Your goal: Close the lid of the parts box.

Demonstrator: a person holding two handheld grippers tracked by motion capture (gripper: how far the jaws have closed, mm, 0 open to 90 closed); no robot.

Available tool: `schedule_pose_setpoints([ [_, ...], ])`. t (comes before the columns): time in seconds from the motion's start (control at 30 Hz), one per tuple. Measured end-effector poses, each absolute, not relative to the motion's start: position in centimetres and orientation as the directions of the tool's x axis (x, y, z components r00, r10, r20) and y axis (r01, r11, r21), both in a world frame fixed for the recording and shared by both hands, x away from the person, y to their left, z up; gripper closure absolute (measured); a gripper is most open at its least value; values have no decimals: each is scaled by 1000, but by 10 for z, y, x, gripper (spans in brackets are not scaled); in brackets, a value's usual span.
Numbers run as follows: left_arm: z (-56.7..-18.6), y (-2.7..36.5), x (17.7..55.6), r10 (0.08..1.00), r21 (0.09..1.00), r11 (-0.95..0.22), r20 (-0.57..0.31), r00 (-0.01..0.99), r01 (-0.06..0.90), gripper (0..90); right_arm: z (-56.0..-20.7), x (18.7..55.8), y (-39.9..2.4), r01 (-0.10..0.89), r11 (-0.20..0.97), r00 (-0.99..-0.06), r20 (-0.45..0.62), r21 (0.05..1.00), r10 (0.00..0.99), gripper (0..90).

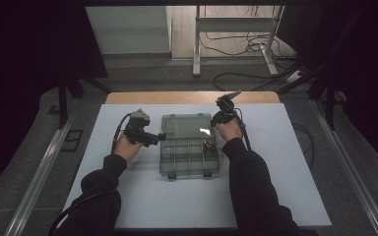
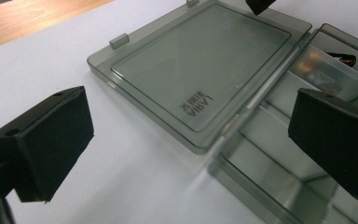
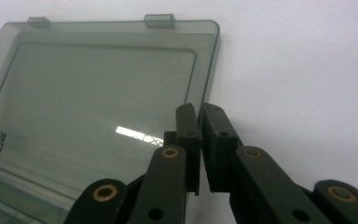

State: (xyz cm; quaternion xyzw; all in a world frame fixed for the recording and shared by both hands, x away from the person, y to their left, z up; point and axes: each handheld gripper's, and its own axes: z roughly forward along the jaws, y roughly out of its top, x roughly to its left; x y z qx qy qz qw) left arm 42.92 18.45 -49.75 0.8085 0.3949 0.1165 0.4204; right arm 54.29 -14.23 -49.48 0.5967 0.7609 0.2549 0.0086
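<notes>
A smoky clear plastic organiser box lies open in the middle of the white table [image 1: 275,162]. Its lid [image 1: 186,125] is folded flat away from me, and the divided base [image 1: 187,160] is nearer. A small dark reddish item [image 1: 207,145] sits in a right-hand compartment and appears again as the item [image 2: 342,58]. My left gripper [image 1: 160,136] is open at the box's left side, its pads [image 2: 51,140] spread wide near the hinge line between the lid [image 2: 200,60] and the base [image 2: 270,154]. My right gripper [image 3: 200,140] is shut with nothing in it, low over the right edge of the lid [image 3: 88,93].
A wooden strip [image 1: 192,97] runs along the table's far edge. Beyond it are a white frame's legs [image 1: 197,44] and cables [image 1: 241,46] on the floor. Bare white surface [image 3: 307,70] lies right of the lid. Metal rails [image 1: 39,167] flank the table.
</notes>
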Motion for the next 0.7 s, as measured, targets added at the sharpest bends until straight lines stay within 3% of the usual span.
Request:
schedule_pose_setpoints([
  [0.27,-499,190,430,743,768,-318,-162,649,556,4,-491,538,-135,883,180,-310,250,434,917,875],
  [0.37,-498,193,429,760,771,-307,-154,632,557,45,-488,536,-135,871,182,-320,245,457,915,876],
  [0.47,-498,199,429,770,777,-283,-165,616,562,190,-484,534,-135,858,189,-334,239,478,912,876],
  [0.7,-503,203,431,759,767,-280,-191,623,577,693,-476,528,-135,830,196,-355,223,521,908,878],
])
